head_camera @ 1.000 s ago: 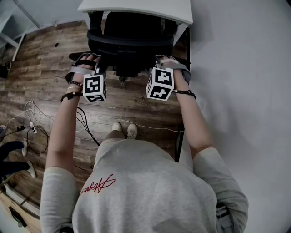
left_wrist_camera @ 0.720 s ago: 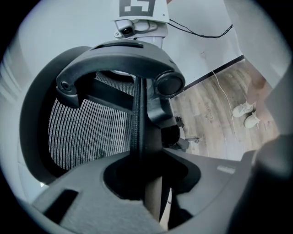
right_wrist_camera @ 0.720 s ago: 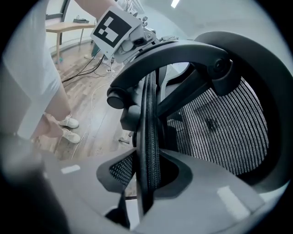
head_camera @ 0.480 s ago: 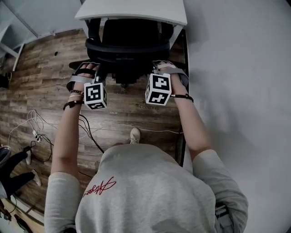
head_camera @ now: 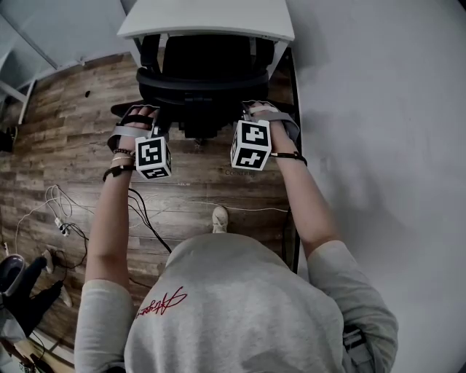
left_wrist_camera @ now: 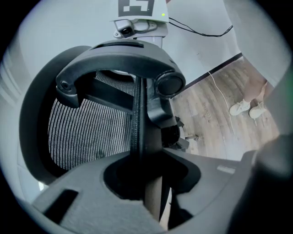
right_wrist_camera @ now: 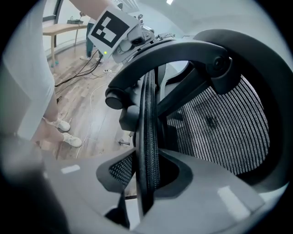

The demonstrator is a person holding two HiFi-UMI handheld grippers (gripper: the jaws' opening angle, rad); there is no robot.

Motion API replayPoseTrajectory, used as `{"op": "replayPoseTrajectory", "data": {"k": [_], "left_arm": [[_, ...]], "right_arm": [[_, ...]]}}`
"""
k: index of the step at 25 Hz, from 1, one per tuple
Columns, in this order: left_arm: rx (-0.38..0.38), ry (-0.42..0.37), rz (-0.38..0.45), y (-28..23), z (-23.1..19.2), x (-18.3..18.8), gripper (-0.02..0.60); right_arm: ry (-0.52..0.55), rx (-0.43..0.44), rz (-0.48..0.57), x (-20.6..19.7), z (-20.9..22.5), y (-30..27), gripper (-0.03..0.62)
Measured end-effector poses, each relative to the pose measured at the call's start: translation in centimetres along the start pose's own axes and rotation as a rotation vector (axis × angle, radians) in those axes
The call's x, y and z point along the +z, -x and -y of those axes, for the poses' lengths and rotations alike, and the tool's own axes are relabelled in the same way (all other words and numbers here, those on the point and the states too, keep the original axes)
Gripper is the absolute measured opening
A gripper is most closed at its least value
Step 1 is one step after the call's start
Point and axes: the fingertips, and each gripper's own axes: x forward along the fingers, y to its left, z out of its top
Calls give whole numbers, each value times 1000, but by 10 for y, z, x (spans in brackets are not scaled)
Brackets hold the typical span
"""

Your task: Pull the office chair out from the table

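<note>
Hold: left gripper (left_wrist_camera: 146,183) and right gripper (right_wrist_camera: 147,183) each clamped on backrest rim of office chair (head_camera: 207,80) — seat tucked under table (head_camera: 211,18). Risks: rim could slip from grip under uneven pull; chair could swivel, knock table, or roll onto floor cables (head_camera: 142,211).

Left gripper (left_wrist_camera: 147,185) clamped on the back edge of the office chair (left_wrist_camera: 138,114).
The thin black edge stands upright between the two jaws, with striped mesh (left_wrist_camera: 84,132) to its left and a curved black brace (left_wrist_camera: 119,52) arching above. To the right are the wood floor (left_wrist_camera: 210,123), a white cable (left_wrist_camera: 219,89) and pale shoes (left_wrist_camera: 247,108).
</note>
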Motion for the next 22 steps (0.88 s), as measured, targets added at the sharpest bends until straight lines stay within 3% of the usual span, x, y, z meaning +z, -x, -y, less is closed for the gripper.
{"op": "replayPoseTrajectory", "data": {"k": [22], "left_arm": [[-11, -5, 4, 9, 13, 2, 98]], "right_arm": [[-30, 12, -22, 2, -15, 5, 104]]}}
